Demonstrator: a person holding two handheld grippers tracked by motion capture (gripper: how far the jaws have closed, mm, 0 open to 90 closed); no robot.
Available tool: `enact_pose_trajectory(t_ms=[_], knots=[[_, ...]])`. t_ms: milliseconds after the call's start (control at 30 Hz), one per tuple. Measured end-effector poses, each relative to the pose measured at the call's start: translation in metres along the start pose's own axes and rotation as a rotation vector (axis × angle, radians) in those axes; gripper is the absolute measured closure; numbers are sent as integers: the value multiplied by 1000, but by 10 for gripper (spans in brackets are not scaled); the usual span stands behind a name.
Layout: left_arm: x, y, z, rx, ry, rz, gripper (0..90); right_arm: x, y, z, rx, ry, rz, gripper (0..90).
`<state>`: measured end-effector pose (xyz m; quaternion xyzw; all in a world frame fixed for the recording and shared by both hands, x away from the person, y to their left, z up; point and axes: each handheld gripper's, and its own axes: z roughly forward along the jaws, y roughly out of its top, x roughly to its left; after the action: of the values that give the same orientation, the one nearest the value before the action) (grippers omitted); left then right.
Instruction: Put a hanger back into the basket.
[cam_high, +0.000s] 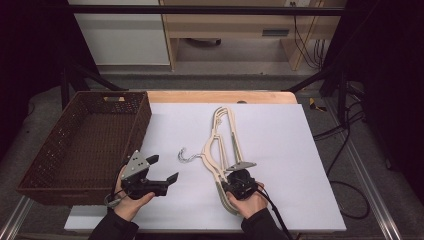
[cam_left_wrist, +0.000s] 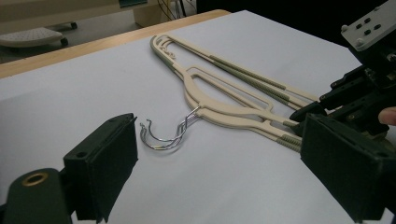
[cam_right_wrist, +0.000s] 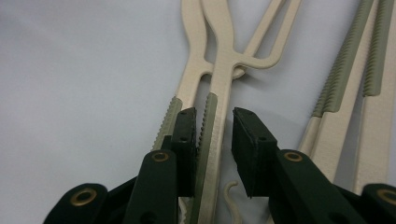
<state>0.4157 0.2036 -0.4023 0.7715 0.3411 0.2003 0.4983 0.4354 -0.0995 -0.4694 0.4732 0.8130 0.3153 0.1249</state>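
A white sheet covers most of the table, whose bare wooden edge shows along the far side. At the left, a dark brown woven basket sits partly on the sheet, its handle slot on the far wall.

Two cream hangers lie stacked on the sheet right of centre, running from far to near, with grey-green ribbed grips along their arms. Their wire hooks point left toward the basket and lie flat on the sheet, one almost on top of the other.

The left gripper rests at the near left, just beside the basket's near corner, held in the person's left hand. Its jaws stand wide apart with nothing between them, aimed at the hooks.

The right gripper sits over the near end of the hangers, held in the right hand. Its jaws are partly open around one ribbed arm: the left pad seems to touch the arm, while the right pad stands clear of it, so it has no firm hold.
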Motion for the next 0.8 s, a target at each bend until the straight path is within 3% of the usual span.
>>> enact_pose_trajectory(t_ms=[67, 100, 267, 333, 400, 600, 800], knots=[[0, 0, 0, 1, -1, 1, 108, 2, 0, 1, -3, 12, 12, 745], [0, 0, 0, 1, -1, 1, 108, 0, 0, 1, 4, -10, -1, 750], [-2, -1, 2, 10, -2, 4, 110, -2, 1, -2, 1, -48, 31, 795], [-2, -2, 4, 14, -4, 5, 110, -7, 2, -5, -17, -14, 52, 797], [-3, -2, 5, 21, -1, 12, 110, -8, 3, -8, -26, -27, 57, 797], [-4, -4, 8, 32, -4, 20, 113, -15, 5, -16, -44, 0, 53, 798], [-3, -4, 24, 66, -7, 34, 128, -22, 11, -32, -88, 49, 70, 798]])
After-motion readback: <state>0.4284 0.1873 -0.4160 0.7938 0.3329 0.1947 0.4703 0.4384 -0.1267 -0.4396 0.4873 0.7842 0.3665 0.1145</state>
